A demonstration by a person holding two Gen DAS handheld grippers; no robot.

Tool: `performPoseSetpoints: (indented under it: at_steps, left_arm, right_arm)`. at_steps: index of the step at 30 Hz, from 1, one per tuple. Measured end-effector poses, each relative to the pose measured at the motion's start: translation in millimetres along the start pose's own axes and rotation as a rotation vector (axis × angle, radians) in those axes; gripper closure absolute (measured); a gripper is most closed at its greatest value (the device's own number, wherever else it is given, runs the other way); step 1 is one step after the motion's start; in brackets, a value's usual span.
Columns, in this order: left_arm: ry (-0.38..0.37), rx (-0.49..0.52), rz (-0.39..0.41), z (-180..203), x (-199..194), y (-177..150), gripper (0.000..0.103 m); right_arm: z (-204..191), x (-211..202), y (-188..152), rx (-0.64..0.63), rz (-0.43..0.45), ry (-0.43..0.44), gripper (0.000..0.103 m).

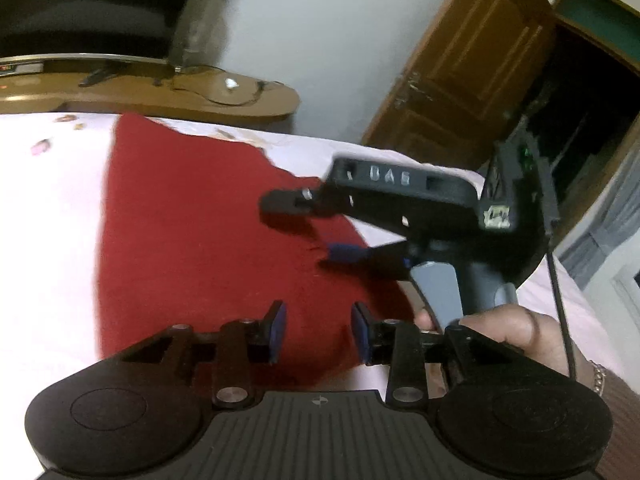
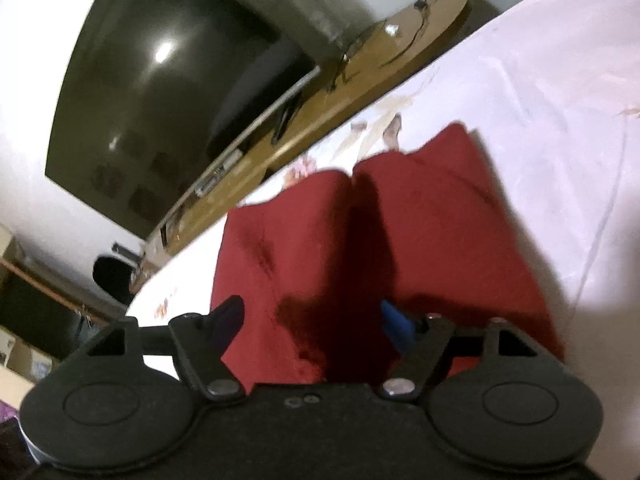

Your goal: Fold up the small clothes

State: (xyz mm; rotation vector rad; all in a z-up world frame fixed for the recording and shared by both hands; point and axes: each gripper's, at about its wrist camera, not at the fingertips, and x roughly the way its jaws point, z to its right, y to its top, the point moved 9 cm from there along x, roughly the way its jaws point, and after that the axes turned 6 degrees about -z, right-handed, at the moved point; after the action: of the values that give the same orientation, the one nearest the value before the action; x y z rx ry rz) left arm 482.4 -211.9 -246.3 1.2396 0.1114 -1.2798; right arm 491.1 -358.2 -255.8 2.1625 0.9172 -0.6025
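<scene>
A small dark red garment [image 1: 192, 240] lies spread on a white sheet [image 1: 48, 240]. My left gripper [image 1: 319, 334] hovers over its near edge, open and empty. My right gripper [image 1: 312, 232] reaches in from the right over the garment's right edge, open, with nothing between its blue pads. In the right wrist view the garment [image 2: 440, 220] shows a lengthwise crease down its middle, and my right gripper [image 2: 310, 326] is open just above its near end.
A wooden TV stand [image 1: 200, 100] with cables and a large dark TV [image 2: 160, 92] run along the far side of the bed. A wooden door [image 1: 460, 72] stands at the right. My right hand [image 1: 508, 328] grips the handle.
</scene>
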Motion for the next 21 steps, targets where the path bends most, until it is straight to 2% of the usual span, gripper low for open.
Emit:
performPoseSetpoints:
  at_steps: [6, 8, 9, 10, 16, 19, 21]
  left_arm:
    - [0.131, -0.102, 0.058, -68.6, -31.7, 2.3, 0.068]
    - [0.164, -0.119, 0.070, -83.9, -33.3, 3.9, 0.068]
    - [0.173, -0.120, 0.073, -86.5, -34.2, 3.1, 0.068]
    - [0.183, -0.122, 0.077, -90.0, -32.4, 4.3, 0.068]
    - [0.160, -0.127, 0.096, -87.1, -24.4, 14.4, 0.068]
    - [0.135, -0.121, 0.098, -76.5, -14.5, 23.0, 0.068]
    - [0.120, -0.114, 0.093, -68.6, -6.6, 26.1, 0.068]
  right_arm:
    - [-1.1, 15.1, -9.4, -0.001, -0.039, -0.006, 0.062]
    - [-10.3, 13.8, -13.4, -0.026, -0.036, 0.006, 0.066]
    - [-16.0, 14.0, -14.5, -0.049, -0.036, 0.012, 0.075]
    - [-20.6, 14.6, -14.3, -0.071, -0.034, 0.011, 0.079]
    - [-38.4, -8.6, 1.3, -0.188, 0.036, -0.037, 0.082]
    - [-30.0, -25.1, 9.9, -0.216, 0.056, -0.090, 0.082]
    - [-17.9, -36.8, 12.8, -0.212, 0.068, -0.125, 0.087]
